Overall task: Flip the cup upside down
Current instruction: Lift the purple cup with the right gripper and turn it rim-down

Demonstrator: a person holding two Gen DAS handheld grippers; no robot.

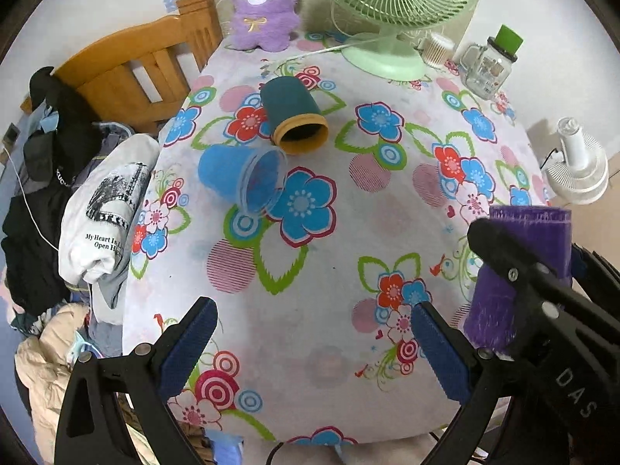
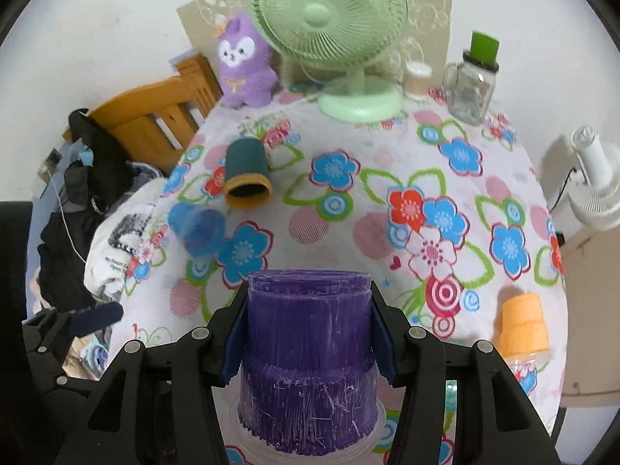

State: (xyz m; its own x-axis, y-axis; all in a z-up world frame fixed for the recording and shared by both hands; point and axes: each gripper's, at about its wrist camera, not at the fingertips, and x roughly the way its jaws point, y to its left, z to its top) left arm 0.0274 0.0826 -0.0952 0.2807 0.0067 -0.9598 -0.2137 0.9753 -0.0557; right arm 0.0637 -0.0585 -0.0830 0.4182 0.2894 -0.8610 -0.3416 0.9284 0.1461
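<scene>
My right gripper [image 2: 308,333] is shut on a purple cup [image 2: 308,364], which stands with its rim down near the table's front edge; it also shows in the left wrist view [image 1: 519,271]. My left gripper [image 1: 310,348] is open and empty above the front of the table. A blue cup [image 1: 240,178] lies on its side at the left, also seen in the right wrist view [image 2: 197,228]. A dark teal cup with a yellow rim [image 1: 294,116] lies on its side behind it, also in the right wrist view [image 2: 246,174]. An orange cup [image 2: 523,325] stands rim down at the right.
A green fan [image 1: 395,4], a purple plush toy [image 1: 265,7], a glass mug jar with a green lid [image 1: 490,64] and a small white container [image 1: 438,50] stand at the back of the flowered tablecloth [image 1: 348,232]. A wooden chair [image 1: 143,73] and clothes [image 1: 97,213] are left. A white fan [image 1: 581,162] is right.
</scene>
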